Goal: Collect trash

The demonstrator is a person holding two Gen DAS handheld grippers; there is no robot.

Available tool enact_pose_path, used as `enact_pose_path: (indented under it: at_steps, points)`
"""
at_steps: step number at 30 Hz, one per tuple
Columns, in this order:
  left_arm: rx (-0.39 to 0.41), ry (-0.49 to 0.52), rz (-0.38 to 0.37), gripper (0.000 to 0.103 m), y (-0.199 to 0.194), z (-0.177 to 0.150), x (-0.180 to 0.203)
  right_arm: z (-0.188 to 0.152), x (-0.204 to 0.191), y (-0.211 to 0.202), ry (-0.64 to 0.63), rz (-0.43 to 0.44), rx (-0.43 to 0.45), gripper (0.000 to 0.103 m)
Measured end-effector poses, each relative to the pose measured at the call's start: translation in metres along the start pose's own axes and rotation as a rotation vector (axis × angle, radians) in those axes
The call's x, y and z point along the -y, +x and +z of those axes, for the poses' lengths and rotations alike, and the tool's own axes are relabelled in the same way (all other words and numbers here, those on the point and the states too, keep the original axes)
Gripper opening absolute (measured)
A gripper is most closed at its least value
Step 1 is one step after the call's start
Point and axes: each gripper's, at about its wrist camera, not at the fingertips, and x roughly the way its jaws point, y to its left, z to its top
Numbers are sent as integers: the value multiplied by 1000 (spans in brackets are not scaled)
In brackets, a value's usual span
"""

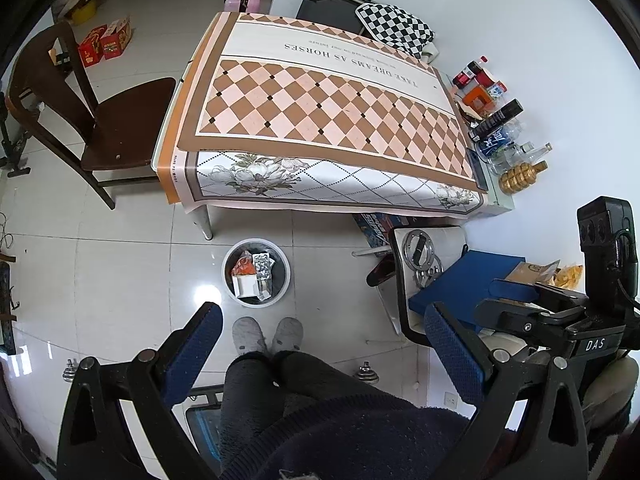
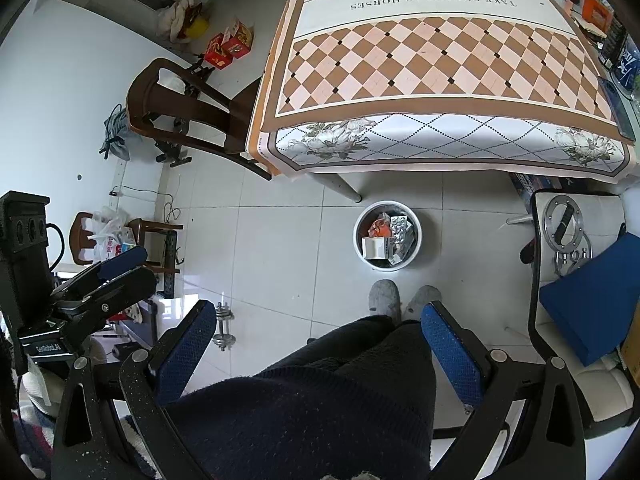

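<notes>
A round white trash bin [image 1: 226, 280] stands on the tiled floor in front of the table, holding an orange wrapper [image 1: 245, 267], a silver blister pack [image 1: 262, 266] and a white box [image 1: 246, 285]. In the right wrist view the same bin [image 2: 387, 204] sits just beyond the person's grey slippers [image 2: 384, 294]. My left gripper [image 1: 324, 320] hangs open above the slippers, nothing between its blue pads. My right gripper [image 2: 320, 316] is open too and empty, held over the person's dark-clothed legs. Each gripper shows side-on at the edge of the other's view.
A table with a checked cloth [image 1: 320, 92] fills the middle; bottles, cans and boxes [image 1: 496, 120] crowd its right edge. A brown chair [image 1: 120, 120] stands left of it. A white chair carries a blue box [image 1: 468, 284] at right. A dumbbell [image 2: 224, 328] lies on the floor.
</notes>
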Motion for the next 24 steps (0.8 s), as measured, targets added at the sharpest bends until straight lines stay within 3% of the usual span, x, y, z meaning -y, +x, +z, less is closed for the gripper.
enact_pose_path:
  at_steps: [24]
  points:
    - [1, -5, -9, 103, -1, -3, 1, 0, -4, 0, 2, -1, 2, 103]
